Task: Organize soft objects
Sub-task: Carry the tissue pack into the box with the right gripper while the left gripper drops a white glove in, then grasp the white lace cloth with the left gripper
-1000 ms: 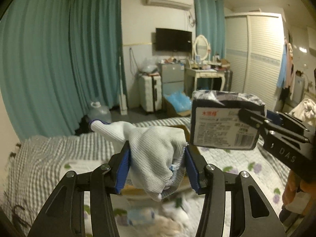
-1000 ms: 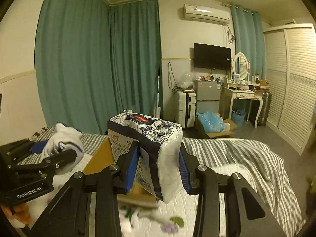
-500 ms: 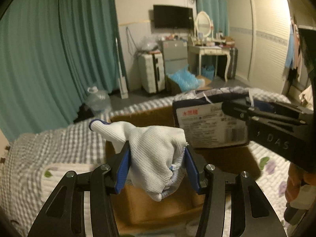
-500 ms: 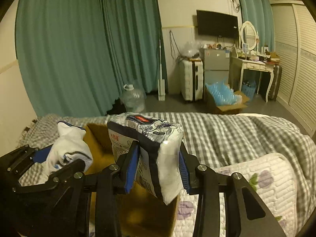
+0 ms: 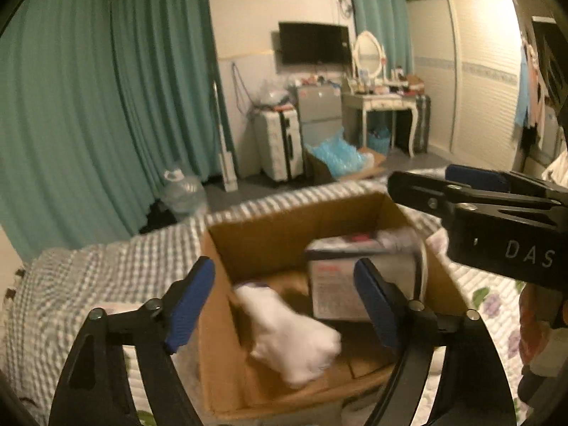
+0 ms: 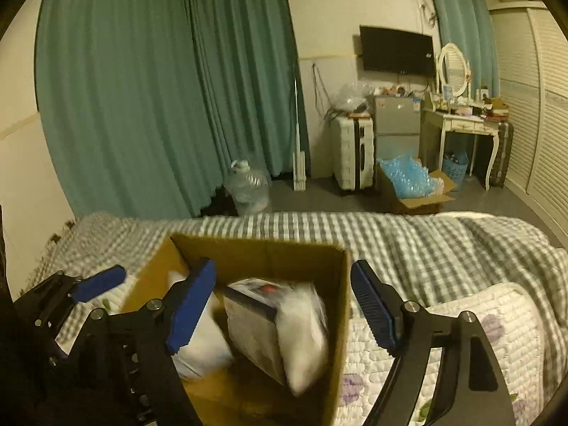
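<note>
An open cardboard box (image 5: 269,227) (image 6: 337,305) sits on the bed. Inside it a white knit glove (image 5: 291,333) (image 6: 202,351) is blurred, falling free below my left gripper (image 5: 284,305). That gripper's jaws are opening and its blue pads touch nothing. Beside the glove in the box is a soft tissue pack (image 5: 358,284) (image 6: 280,326), also blurred, loose beneath my right gripper (image 6: 284,305) (image 5: 419,181). The right jaws are opening too, with the pack below and between them, untouched.
The bed carries a grey checked blanket (image 6: 408,245) and a white floral quilt (image 6: 454,326). Beyond its far edge stand teal curtains (image 6: 159,88), a water jug (image 6: 248,188), a white suitcase (image 6: 355,152), a box of blue bags (image 6: 411,184) and a dressing table (image 6: 461,120).
Both grippers opened over the box and dropped lower. The glove left the left jaws and the tissue pack left the right jaws; both now lie or fall inside the box.
</note>
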